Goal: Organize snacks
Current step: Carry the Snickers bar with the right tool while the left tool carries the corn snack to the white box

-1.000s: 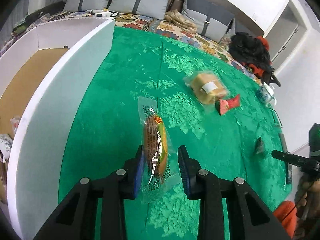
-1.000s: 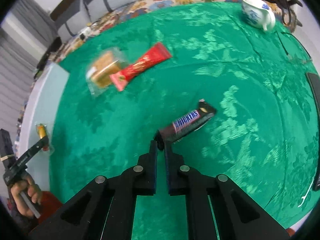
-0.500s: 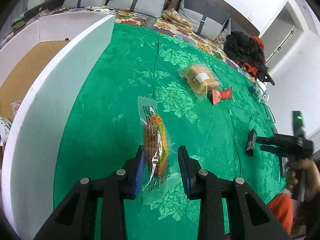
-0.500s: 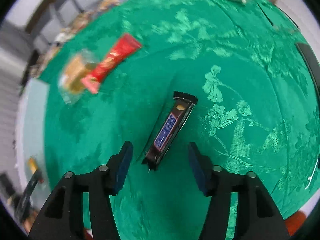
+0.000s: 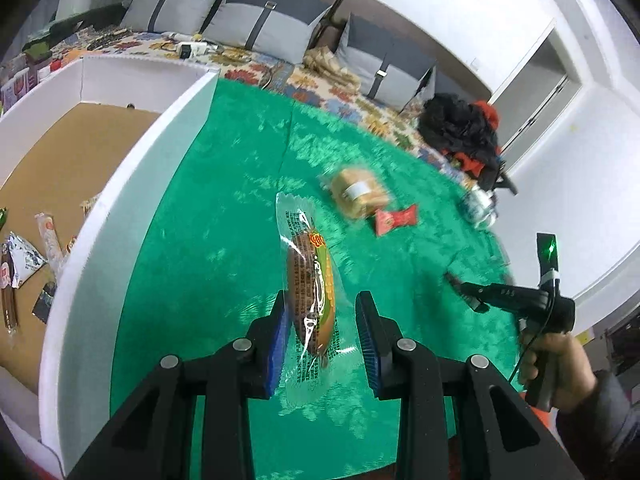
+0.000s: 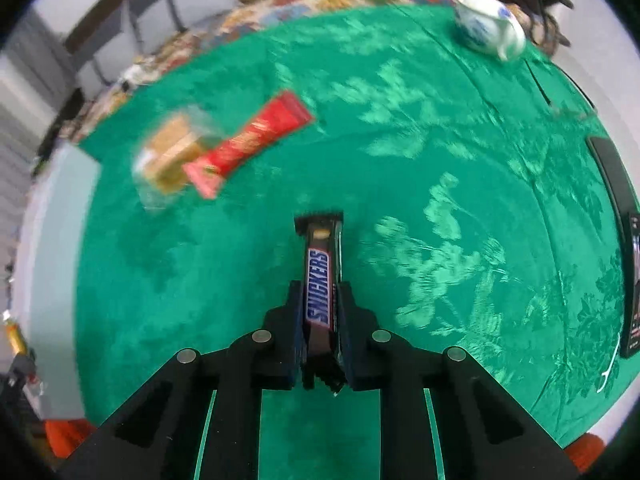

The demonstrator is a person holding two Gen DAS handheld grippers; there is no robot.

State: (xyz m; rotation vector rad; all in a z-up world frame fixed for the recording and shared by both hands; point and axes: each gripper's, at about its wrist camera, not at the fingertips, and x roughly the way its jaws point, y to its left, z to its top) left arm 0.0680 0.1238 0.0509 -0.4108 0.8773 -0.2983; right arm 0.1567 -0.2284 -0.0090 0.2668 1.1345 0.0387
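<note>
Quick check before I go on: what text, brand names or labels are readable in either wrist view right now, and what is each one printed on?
"SNICKERS": on the chocolate bar clamped in the right gripper.
Fine black print and a red-and-yellow mark on the clear-wrapped bun in the left gripper: too small to read.
White sticker on the bagged bread: blurred, unreadable.
Red wrapper: blurred, unreadable.
Packets in the white box: too small to read.

My left wrist camera looks forward and down along my fingers from above the green tablecloth [image 5: 224, 240], facing the sofa cushions [image 5: 256, 20], with the white box [image 5: 120, 184] on its left. My right wrist camera tilts more steeply, close over the cloth. Both views share the red wrapper [image 5: 396, 219] [image 6: 248, 144], the bread packet [image 5: 360, 194] and the teapot [image 6: 490, 26].
</note>
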